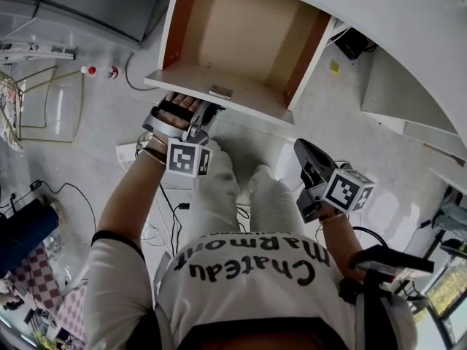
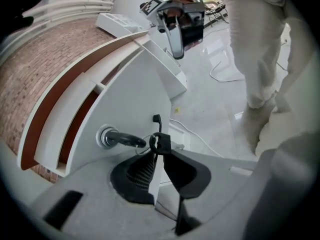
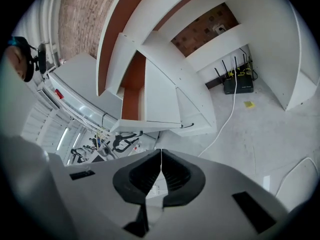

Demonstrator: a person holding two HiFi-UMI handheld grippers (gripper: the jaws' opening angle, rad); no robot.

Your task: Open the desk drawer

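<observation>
The desk drawer [image 1: 219, 86] is pulled out below the white desk; its wooden inside is empty. In the left gripper view a key [image 2: 122, 139] sits in the lock of the drawer front [image 2: 130, 94], and a ring with a black tag [image 2: 161, 140] hangs from the key. My left gripper [image 2: 159, 148] [image 1: 209, 114] is right at that front. Its jaws stand a narrow slit apart, with the tag at their tips and nothing pressed between the pads. My right gripper [image 1: 300, 147] [image 3: 161, 152] is shut on nothing, held in the air away from the drawer [image 3: 150, 91].
The person's legs [image 1: 241, 195] stand between the two grippers. Cables [image 1: 169, 210] and a power strip [image 1: 128, 152] lie on the floor at the left. A black router [image 3: 239, 86] and a yellow note [image 3: 249, 104] lie under the desk [image 1: 408, 20].
</observation>
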